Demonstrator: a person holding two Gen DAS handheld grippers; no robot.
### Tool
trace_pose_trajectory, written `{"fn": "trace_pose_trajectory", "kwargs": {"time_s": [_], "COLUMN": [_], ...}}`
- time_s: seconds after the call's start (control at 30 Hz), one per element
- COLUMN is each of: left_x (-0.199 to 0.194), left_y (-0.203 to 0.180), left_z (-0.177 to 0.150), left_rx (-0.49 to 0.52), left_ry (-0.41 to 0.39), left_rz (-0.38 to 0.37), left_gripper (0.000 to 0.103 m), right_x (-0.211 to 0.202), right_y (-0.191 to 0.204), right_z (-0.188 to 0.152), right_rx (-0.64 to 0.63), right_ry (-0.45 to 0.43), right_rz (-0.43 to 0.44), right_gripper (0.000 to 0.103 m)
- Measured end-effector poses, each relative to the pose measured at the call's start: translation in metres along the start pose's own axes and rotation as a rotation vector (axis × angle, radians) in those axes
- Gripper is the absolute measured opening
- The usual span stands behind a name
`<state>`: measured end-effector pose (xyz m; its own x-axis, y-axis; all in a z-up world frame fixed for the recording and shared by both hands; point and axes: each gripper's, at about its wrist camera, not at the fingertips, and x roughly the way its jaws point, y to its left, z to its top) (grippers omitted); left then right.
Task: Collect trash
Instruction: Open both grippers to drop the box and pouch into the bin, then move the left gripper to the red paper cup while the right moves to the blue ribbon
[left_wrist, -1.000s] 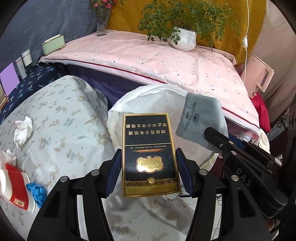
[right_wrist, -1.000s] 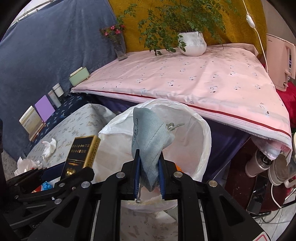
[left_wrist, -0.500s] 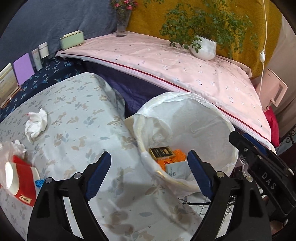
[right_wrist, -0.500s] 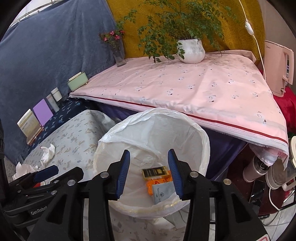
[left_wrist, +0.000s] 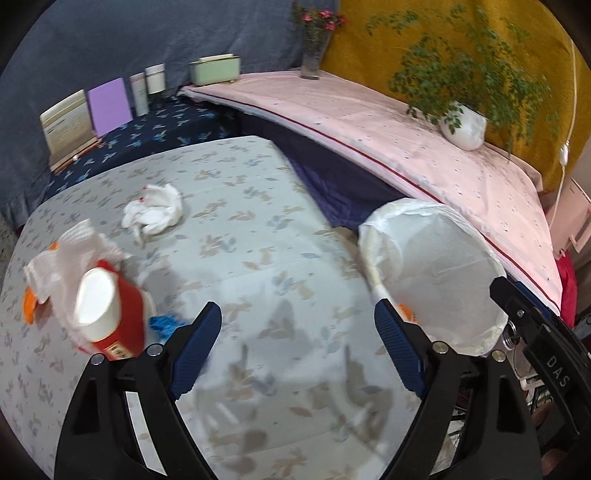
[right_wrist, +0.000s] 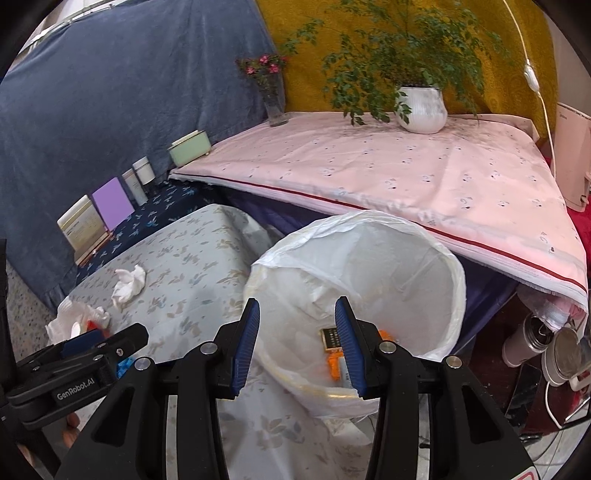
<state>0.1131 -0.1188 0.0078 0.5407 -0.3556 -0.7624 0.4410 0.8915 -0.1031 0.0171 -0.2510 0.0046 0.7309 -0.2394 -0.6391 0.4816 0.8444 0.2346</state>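
Both the left gripper (left_wrist: 295, 350) and right gripper (right_wrist: 295, 343) hang spread and empty beside the bin (right_wrist: 456, 280), so next looks like fetching the crumpled tissue (left_wrist: 153, 212) mid-table.

tablecloth (left_wrist: 258, 221) grey leaf print | bin liner (right_wrist: 369, 258) white | cup (left_wrist: 122, 314) red/white

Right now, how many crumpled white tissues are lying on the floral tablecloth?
2: one crumpled white tissue lies alone mid-table; a second crumpled white tissue sits against the tipped red paper cup. More may hide behind the cup.
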Motion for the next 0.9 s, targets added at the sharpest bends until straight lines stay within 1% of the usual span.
{"fn": "trace_pose_trajectory", "kwargs": {"time_s": [0.17,0.37,0.57,0.73,0.9], "left_x": [-0.009,-0.016,-0.011,-0.004,0.004], "left_y": [0.035,0.067,0.092,0.106,0.112], "left_z": [-0.008,-0.020,-0.031,-0.035,-0.036], "left_rx": [-0.070,-0.123,-0.150,-0.170,-0.175], "left_ry": [0.002,0.005,0.014,0.026,0.041], "left_rz": [0.029,0.067,0.115,0.126,0.112], "left_gripper": [0.081,0.081,0.081,0.080,0.070], "right_x": [-0.001,0.000,0.006,0.016,0.028], "right_y": [0.023,0.054,0.079,0.096,0.108], "right_z": [-0.007,-0.016,-0.028,-0.039,-0.047], "right_rx": [-0.031,-0.086,-0.116,-0.141,-0.159], "right_ry": [0.015,0.040,0.078,0.112,0.145], "right_rz": [0.036,0.077,0.111,0.128,0.147], "right_gripper": [0.042,0.042,0.042,0.042,0.042]}}
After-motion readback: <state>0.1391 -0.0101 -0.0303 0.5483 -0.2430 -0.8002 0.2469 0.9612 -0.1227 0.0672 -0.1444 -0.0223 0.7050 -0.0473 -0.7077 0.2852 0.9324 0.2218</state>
